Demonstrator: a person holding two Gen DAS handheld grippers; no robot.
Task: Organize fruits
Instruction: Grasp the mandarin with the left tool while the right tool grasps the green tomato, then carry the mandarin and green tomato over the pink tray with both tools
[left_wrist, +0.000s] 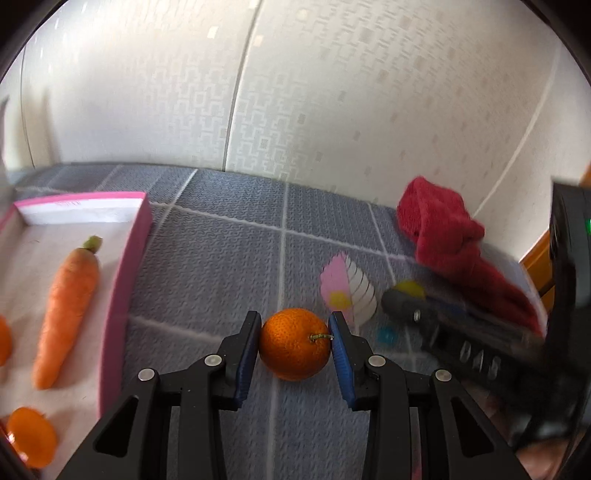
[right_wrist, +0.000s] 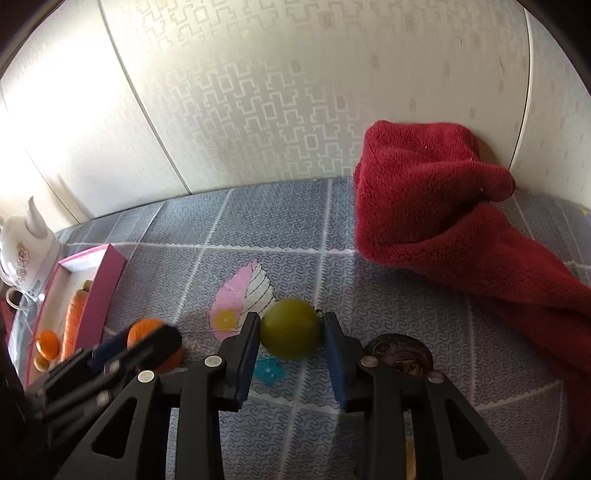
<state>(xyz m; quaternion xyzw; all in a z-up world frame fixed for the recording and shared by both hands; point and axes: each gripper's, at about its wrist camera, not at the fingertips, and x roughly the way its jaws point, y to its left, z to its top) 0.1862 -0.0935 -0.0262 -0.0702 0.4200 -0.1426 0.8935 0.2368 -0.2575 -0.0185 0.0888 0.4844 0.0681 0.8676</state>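
My left gripper (left_wrist: 294, 334) is shut on an orange (left_wrist: 294, 344), held above the blue checked tablecloth. My right gripper (right_wrist: 290, 334) is shut on a green round fruit (right_wrist: 290, 328). The pink-walled tray (left_wrist: 125, 273) lies to the left; in it are a carrot (left_wrist: 68, 310) and two small oranges (left_wrist: 31, 435). The tray (right_wrist: 99, 295) with the carrot (right_wrist: 74, 321) also shows at left in the right wrist view. The left gripper with its orange (right_wrist: 147, 330) shows at lower left there. The right gripper (left_wrist: 461, 339) shows at right in the left wrist view.
A red towel (right_wrist: 443, 221) lies bunched against the wall at the right. A dark brown fruit (right_wrist: 399, 352) sits on the cloth behind my right finger. A white teapot (right_wrist: 26, 251) stands at the far left beside the tray. The patterned wall bounds the table's back.
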